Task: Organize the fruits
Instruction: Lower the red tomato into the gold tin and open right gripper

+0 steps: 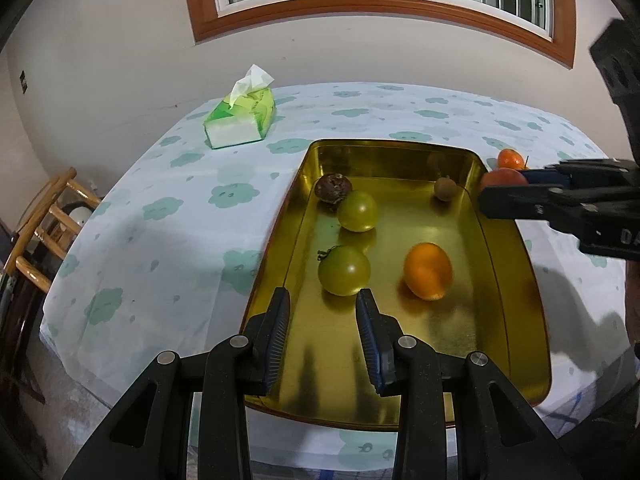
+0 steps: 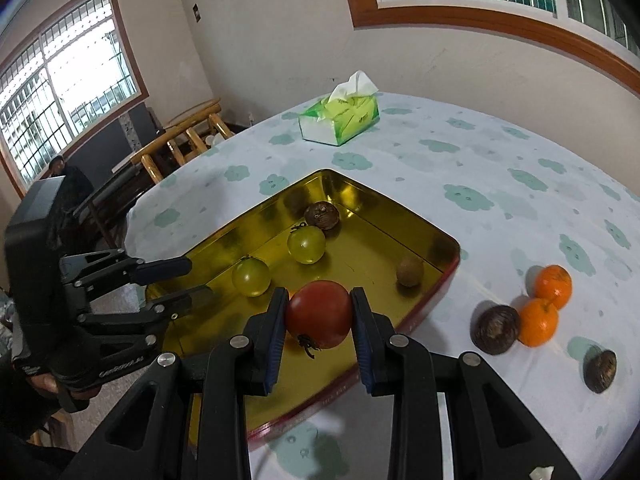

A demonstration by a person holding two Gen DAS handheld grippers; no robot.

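Note:
A gold tin tray (image 1: 516,280) (image 2: 404,220) lies on the table. It holds two green tomatoes (image 1: 345,270) (image 1: 357,212), an orange (image 1: 428,271), a dark brown fruit (image 1: 333,189) and a small brown fruit (image 1: 444,189). My left gripper (image 1: 323,316) is open and empty over the tray's near end, just short of the nearer green tomato. My right gripper (image 2: 319,318) is shut on a red tomato (image 2: 319,314) and holds it above the tray's edge; it also shows in the left wrist view (image 1: 502,179). Two oranges (image 2: 538,322) (image 2: 554,286) and two dark brown fruits (image 2: 496,330) (image 2: 600,371) lie on the cloth right of the tray.
A green tissue pack (image 1: 240,120) (image 2: 340,118) sits at the table's far left. The table has a white cloth with green cloud prints (image 1: 160,208). Wooden chairs (image 1: 44,224) stand beyond its left edge. A wall with windows is behind.

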